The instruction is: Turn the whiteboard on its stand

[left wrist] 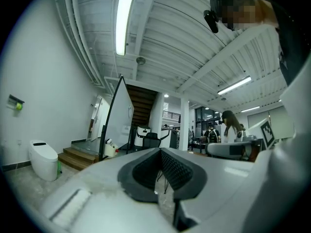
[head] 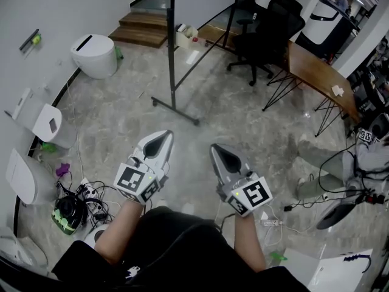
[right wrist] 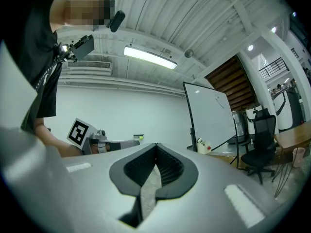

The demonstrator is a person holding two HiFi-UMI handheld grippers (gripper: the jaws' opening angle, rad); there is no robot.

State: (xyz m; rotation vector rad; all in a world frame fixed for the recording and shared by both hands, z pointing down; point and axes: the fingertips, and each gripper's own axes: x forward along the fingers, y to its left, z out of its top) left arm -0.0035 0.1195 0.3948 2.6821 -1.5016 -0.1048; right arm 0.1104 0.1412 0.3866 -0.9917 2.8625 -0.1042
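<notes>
Toilet (head: 94,55): white, on the floor at far left, by the wall.
Cables (head: 82,198): loose tangle on the floor, left of the person's left arm.
Left tool (head: 160,142): held level and pointing ahead. Jaws clenched with the tips meeting and nothing between them, as the left gripper view shows plainly. Marker cube sits at its rear.
Whiteboard (head: 172,35): stands upright on the floor ahead of both tools, well apart from them. Seen edge-on in the head view as a thin dark line. The left gripper view has it left of centre at an angle. The right gripper view has its white face right of centre.
Stand (head: 176,111): dark base bar lying on the floor under the board, with a slanted strut running up to the right.
Steps (head: 143,28): wooden, just behind the board.
Right tool (head: 222,157): held level beside the left one, the two apart. Jaws clenched at the tips, gripping nothing.
Chair (head: 267,32): black office chair, right of the board.
Tabletop (head: 319,72): wooden, on thin black legs, just beside the chair on its right.
</notes>
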